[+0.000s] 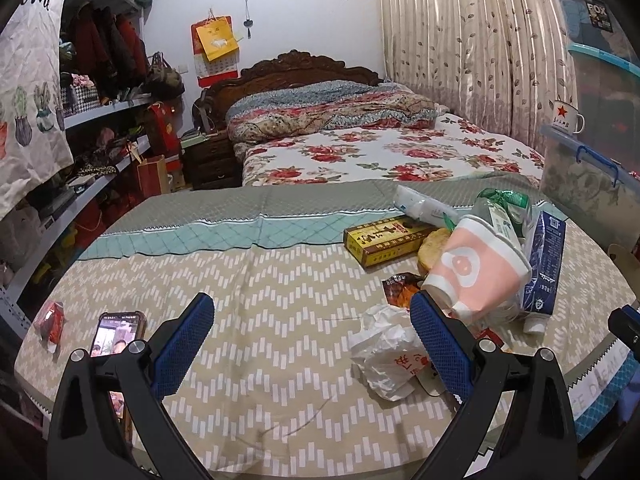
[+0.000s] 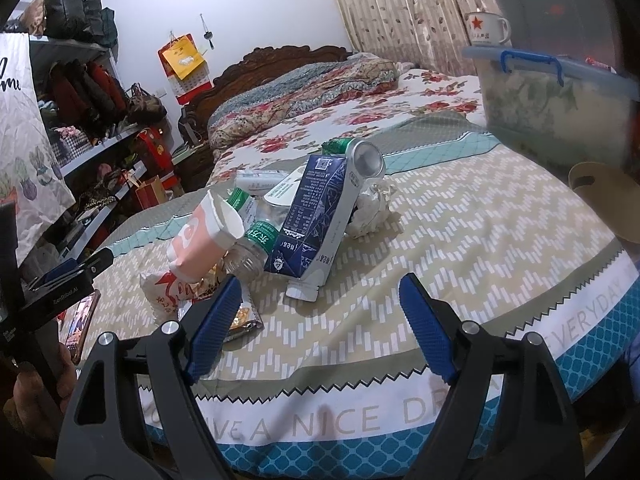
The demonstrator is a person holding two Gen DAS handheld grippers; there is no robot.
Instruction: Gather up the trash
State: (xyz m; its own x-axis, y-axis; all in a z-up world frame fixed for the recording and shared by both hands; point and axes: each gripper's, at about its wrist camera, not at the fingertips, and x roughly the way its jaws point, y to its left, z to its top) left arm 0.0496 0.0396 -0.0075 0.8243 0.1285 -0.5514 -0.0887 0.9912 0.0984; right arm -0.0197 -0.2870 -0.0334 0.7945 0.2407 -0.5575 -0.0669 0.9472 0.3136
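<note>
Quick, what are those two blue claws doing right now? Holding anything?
Left gripper: open, holding nothing, beside the pink paper cup.
Right gripper: open, holding nothing, above the bedspread.

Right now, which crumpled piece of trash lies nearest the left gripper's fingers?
The white crumpled plastic bag with red print, lying against the left gripper's right-hand finger. The crumpled white paper ball lies behind the blue milk carton, much farther off.
</note>
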